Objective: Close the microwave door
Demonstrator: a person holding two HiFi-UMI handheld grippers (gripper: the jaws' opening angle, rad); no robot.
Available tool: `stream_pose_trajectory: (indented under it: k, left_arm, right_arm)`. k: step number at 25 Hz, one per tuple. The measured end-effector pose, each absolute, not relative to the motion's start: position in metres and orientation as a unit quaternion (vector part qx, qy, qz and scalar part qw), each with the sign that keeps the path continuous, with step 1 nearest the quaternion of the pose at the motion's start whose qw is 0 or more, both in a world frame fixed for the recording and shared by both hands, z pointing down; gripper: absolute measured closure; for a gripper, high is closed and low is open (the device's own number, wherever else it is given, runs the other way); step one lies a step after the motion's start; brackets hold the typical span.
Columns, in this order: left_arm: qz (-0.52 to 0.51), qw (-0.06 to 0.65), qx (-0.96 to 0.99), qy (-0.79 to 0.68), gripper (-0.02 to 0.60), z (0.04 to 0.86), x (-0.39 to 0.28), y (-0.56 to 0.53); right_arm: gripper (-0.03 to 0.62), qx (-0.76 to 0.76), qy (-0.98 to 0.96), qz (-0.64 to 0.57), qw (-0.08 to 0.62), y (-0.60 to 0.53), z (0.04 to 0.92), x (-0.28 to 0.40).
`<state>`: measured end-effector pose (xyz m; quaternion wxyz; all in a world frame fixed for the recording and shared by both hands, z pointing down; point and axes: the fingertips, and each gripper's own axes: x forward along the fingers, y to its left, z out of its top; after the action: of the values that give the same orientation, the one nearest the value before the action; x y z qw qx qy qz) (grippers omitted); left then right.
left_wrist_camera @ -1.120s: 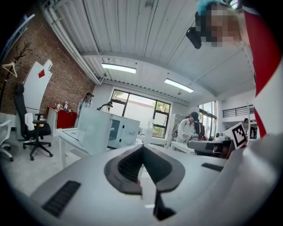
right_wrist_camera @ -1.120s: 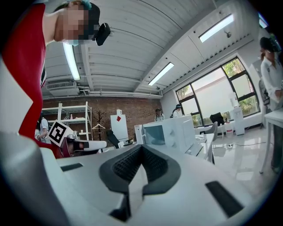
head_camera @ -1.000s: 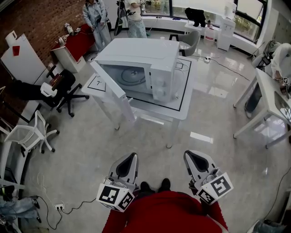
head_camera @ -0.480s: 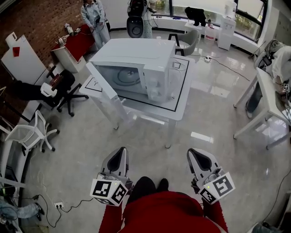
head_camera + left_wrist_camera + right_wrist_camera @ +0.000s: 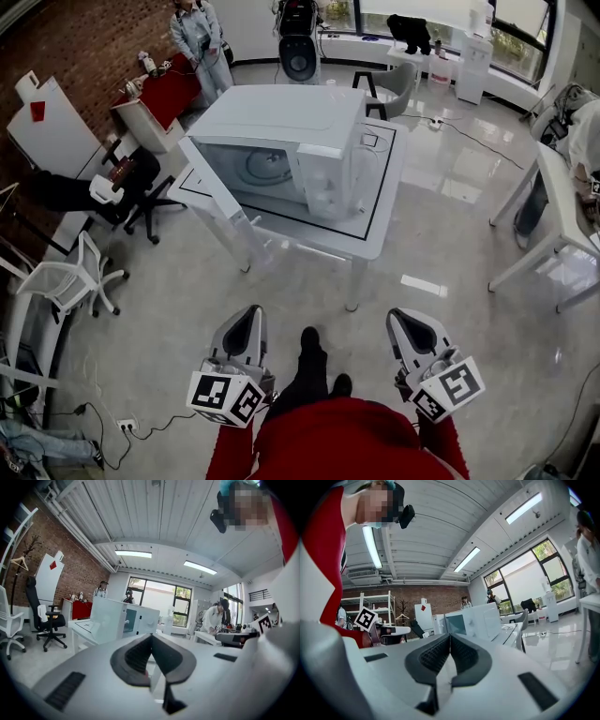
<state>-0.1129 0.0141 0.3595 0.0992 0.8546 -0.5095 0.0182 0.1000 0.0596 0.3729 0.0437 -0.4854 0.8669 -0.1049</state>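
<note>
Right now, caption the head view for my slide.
Shut left gripper and right gripper face the microwave, door open.

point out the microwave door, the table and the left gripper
microwave door (image 5: pixel 216 183), head view, middle of the open panel
table (image 5: pixel 382 187), head view, bare top near its right edge
left gripper (image 5: pixel 252 312), head view, tips of its shut jaws

Markings on the microwave (image 5: pixel 286 117) are too small to read

Overhead downward, others level, microwave (image 5: pixel 281 117) shared
</note>
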Motion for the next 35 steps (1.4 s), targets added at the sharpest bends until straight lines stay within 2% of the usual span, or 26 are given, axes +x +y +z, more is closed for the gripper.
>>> stream_pose_trajectory:
  k: [18,19,25,28,35]
  left_arm:
    - [0.033,0.101,0.845,-0.524,0.569,0.369,-0.141,-0.062]
    - [0.036,0.101,0.844,-0.525,0.561,0.370,-0.143,-0.067]
    - [0.074,0.096,0.830,-0.545,0.400,0.386,-0.149,-0.091]
    - [0.095,0.096,0.832,-0.537,0.374,0.394,-0.146,-0.102]
    - [0.134,0.102,0.853,-0.494,0.373,0.401,-0.137,-0.119]
  right_arm:
    - [0.580,-0.486,0.865,-0.123,0.027,-0.011,0.375,0.076]
    - [0.579,-0.485,0.865,-0.125,0.026,-0.016,0.375,0.074]
    - [0.579,-0.477,0.869,-0.131,0.018,-0.042,0.380,0.070]
    - [0.580,-0.474,0.870,-0.133,0.016,-0.056,0.382,0.068]
    - [0.579,-0.475,0.869,-0.141,0.012,-0.082,0.380,0.063]
